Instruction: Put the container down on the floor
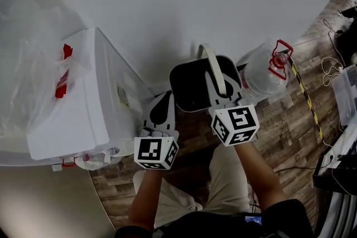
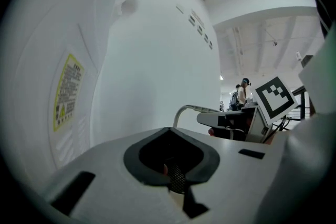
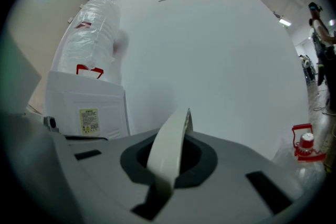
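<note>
Container (image 1: pixel 192 86): probably light, stiff, 12 o'clock.
Hold: bail handle (image 3: pixel 169 149), right claw (image 1: pixel 224 98) clamped on it.
Left claw (image 1: pixel 160 110): closed, empty.

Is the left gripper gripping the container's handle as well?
No, the handle passes through the jaws of the right gripper only; the left gripper has no handle between its jaws.

Wood-pattern floor (image 1: pixel 290 120), lower centre to upper right of frame; standing on it: white appliance (image 1: pixel 106 97) at left, clear water jug (image 1: pixel 259 75) centre-right, striped strip (image 1: pixel 304 98) at right
</note>
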Tool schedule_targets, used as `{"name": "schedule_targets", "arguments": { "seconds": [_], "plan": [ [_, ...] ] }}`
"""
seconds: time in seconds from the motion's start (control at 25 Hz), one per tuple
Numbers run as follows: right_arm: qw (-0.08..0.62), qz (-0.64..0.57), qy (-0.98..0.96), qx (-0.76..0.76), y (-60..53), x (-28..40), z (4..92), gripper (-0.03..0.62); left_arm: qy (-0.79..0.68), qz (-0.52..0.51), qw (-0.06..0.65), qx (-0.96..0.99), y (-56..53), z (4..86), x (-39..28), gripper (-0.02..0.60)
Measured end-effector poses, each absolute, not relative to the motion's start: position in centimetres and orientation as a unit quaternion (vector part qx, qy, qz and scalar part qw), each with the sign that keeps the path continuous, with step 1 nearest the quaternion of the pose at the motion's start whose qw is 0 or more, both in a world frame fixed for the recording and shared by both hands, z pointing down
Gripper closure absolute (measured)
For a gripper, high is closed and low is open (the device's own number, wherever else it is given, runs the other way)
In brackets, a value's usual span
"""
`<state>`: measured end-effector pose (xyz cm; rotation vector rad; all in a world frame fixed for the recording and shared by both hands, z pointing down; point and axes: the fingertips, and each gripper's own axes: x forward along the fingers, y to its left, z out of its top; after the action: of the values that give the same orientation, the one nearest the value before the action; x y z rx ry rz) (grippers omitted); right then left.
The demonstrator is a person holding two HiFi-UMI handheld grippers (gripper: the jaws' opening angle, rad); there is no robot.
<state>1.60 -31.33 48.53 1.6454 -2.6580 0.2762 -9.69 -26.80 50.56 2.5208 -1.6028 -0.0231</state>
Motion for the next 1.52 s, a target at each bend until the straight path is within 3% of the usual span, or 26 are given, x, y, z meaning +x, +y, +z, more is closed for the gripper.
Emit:
{"name": "schedule_targets", "arguments": {
  "seconds": [0.64, 1.52],
  "plan": [
    [-0.005, 0.077, -0.849, 0.523, -32.0, 1.0, 57.8, 0.566, -0.526, -0.020, 0.071, 0.847, -27.2, 59.9, -9.5, 0.565],
    [-0.009, 0.059, -0.858, 0.510, -31.6, 1.5, 61.5, 0.566, -0.529, -0.022, 0.062, 0.846, -27.6, 63.9, -9.2, 0.565]
  ]
}}
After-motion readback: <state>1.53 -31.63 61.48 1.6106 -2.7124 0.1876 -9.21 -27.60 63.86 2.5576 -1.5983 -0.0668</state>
